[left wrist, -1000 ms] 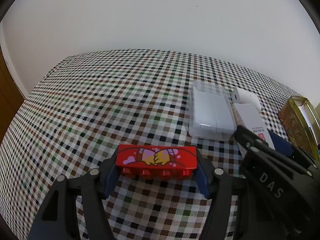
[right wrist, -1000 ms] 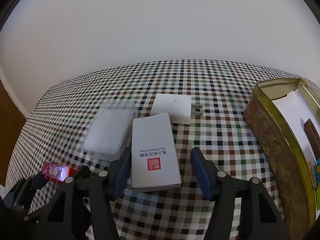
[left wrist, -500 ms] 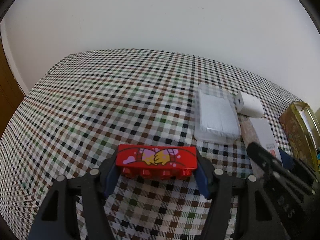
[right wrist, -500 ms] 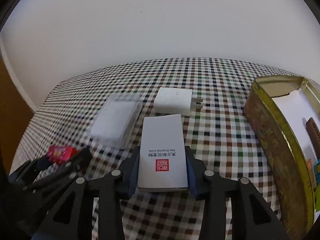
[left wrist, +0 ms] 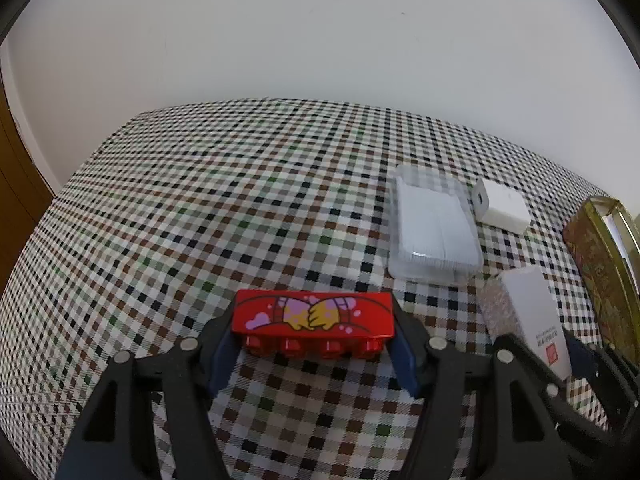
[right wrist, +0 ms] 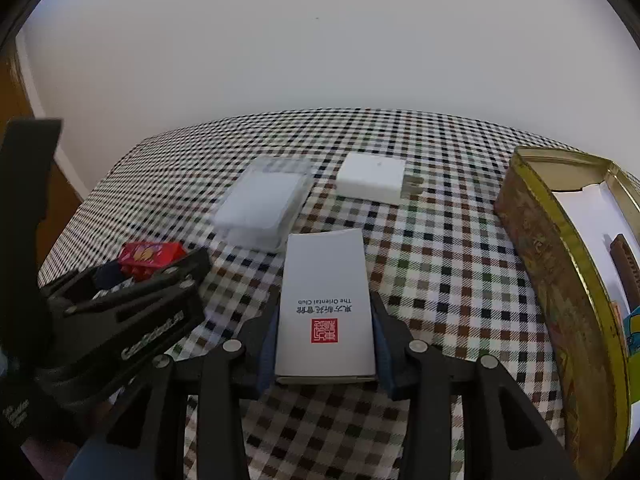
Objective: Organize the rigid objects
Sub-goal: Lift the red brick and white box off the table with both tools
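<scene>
The left tongs (left wrist: 313,334) clench a red brick (left wrist: 313,316) above the checked tabletop (left wrist: 200,220). The right tongs (right wrist: 325,340) grip a white card box (right wrist: 326,300). On the right, the open gold tin (right wrist: 560,280) holds white paper and a brown bar (right wrist: 624,264).

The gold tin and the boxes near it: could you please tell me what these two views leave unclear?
- Gold tin: right wrist view, contents cut off by the frame edge.
- White box in the right gripper: underside hidden; left wrist view shows it partly.
- Clear case: blurred, contents unreadable.
</scene>
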### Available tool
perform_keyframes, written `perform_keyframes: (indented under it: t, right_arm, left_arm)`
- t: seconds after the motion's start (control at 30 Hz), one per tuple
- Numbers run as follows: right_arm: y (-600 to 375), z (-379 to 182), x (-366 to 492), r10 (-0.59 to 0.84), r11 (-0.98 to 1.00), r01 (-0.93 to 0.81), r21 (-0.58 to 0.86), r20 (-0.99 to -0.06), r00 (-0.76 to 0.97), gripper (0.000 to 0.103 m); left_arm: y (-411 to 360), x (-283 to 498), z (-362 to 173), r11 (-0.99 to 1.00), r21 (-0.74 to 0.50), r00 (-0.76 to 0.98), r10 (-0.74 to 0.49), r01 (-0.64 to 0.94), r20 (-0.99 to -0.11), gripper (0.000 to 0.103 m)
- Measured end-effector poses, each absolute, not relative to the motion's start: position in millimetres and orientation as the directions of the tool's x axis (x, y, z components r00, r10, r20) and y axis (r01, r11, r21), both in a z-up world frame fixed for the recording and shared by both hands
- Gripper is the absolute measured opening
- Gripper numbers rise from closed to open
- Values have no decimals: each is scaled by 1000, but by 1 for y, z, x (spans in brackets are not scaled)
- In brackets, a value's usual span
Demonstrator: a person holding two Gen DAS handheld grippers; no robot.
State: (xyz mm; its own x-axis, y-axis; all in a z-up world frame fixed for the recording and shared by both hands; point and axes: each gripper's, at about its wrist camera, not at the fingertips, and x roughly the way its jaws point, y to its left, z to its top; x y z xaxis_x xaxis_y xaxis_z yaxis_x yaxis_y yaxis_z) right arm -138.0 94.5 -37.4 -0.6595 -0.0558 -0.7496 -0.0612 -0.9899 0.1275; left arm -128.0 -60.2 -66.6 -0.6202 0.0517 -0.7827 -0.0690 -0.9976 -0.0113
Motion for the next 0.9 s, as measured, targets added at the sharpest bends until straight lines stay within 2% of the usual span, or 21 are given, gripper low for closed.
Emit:
perform_keyframes:
  t: [0.57,0.9]
  right_arm:
    - [91,-43,-143,-84,-988,-43,150,-745,-662,44]
    - [102,-39,-135,-119,-981,-29,192,-709,-695,44]
  left_arm:
    - [-52,-121,-66,-996,27,-630,36,-90,-776,64]
    - [-56,-104,-65,-997,-53,-629,80,-61,-773,64]
